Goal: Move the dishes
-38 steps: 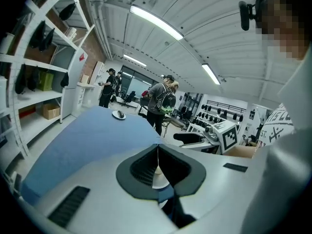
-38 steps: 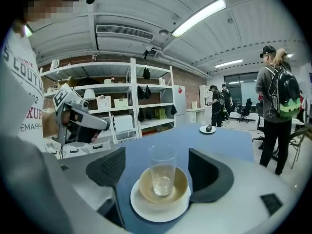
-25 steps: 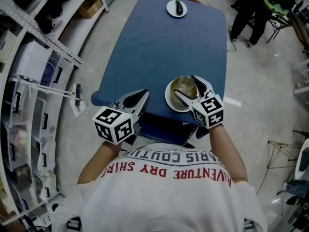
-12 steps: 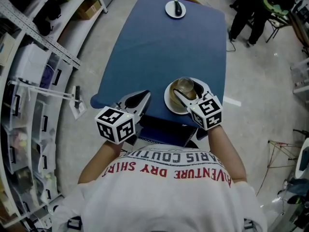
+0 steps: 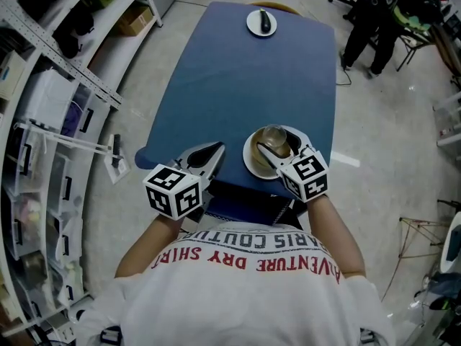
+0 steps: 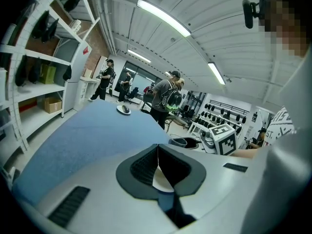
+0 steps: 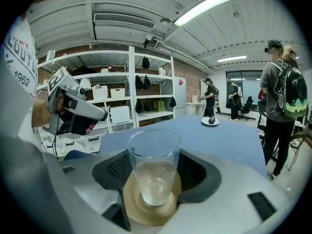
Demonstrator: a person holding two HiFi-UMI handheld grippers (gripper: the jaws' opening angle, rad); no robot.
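**Closer now: right gripper (image 7: 153,156) nearing the glass (image 7: 154,174)**

Its jaws are standing apart, flanking the clear cylindrical glass, which is sitting in a round tan bowl (image 7: 132,204) on a white plate (image 5: 248,158) at the blue desk's (image 5: 238,78) near edge. The left gripper's (image 6: 157,152) jaws are pressing together, empty.

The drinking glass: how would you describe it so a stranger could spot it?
Start at the long blue table; at its near end sits a white plate carrying a tan bowl. The glass stands upright in that bowl, the only see-through item on the table.
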